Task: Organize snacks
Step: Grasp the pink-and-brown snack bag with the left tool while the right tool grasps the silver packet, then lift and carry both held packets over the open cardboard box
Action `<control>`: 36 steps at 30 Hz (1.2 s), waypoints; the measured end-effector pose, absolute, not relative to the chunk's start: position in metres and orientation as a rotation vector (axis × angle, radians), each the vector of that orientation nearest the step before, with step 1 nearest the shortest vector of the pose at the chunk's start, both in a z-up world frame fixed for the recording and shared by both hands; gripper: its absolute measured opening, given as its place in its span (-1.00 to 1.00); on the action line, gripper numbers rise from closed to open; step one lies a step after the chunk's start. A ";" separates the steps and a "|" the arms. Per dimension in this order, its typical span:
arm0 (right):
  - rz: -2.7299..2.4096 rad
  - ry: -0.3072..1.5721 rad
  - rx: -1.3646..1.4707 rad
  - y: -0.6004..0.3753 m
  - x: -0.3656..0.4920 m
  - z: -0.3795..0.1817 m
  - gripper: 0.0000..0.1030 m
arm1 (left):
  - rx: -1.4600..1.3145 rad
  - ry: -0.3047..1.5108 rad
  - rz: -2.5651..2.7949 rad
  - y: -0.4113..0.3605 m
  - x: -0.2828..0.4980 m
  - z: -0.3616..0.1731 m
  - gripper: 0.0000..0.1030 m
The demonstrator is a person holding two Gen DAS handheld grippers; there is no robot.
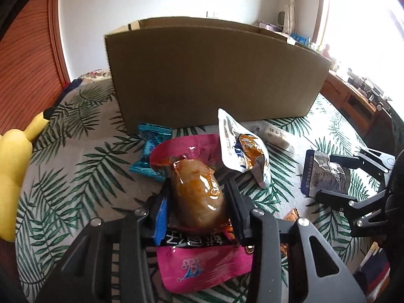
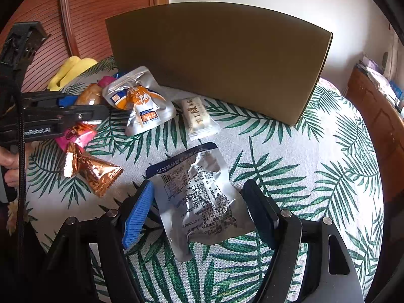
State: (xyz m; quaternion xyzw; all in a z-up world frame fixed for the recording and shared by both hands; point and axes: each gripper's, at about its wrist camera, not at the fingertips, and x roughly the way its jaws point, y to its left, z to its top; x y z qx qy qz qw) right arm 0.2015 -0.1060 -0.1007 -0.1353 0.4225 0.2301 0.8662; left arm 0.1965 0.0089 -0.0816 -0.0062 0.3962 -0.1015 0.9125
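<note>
While the left claw (image 1: 199, 202) clamps the pink snack pouch (image 1: 202, 260) across its clear window, where a glossy brown oval of food shows, the pouch sits at the near edge of the leaf-print tabletop (image 1: 83, 166), in front of the cardboard box (image 1: 214, 75). The pads press on both sides of the bulge, so the grip looks complete.

The right claw (image 2: 199, 214) stands open astride a crinkled silver pouch (image 2: 202, 197) that lies flat, printed side up; its pads do not touch the foil.

Progress is judged early: every visible snack is outside the box, whose inside is hidden from both views. Left to move are:
- a white-and-orange foil pouch (image 2: 141, 106), puffed and creased;
- a pale bar in a clear wrapper (image 2: 199, 116), oblong;
- a teal candy packet (image 1: 149, 149) with twisted ends;
- a copper foil packet (image 2: 96, 171), shiny and pinched.

The box is plain brown corrugated board with a tall, smooth near wall. A yellow plush toy (image 1: 12, 166) lies at the tabletop's left edge.
</note>
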 end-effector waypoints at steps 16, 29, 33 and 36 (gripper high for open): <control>0.456 0.908 -0.287 -0.109 0.197 -0.099 0.47 | -0.029 0.756 -0.218 0.009 0.155 -0.062 -0.24; 0.450 0.917 -0.276 -0.109 0.196 -0.098 0.32 | -0.048 0.728 -0.260 -0.005 0.129 -0.049 -0.24; 0.425 0.903 -0.245 -0.112 0.193 -0.097 0.19 | -0.051 0.724 -0.266 -0.008 0.126 -0.050 -0.24; 0.404 0.886 -0.224 -0.111 0.187 -0.096 0.11 | -0.056 0.724 -0.272 -0.008 0.127 -0.051 -0.24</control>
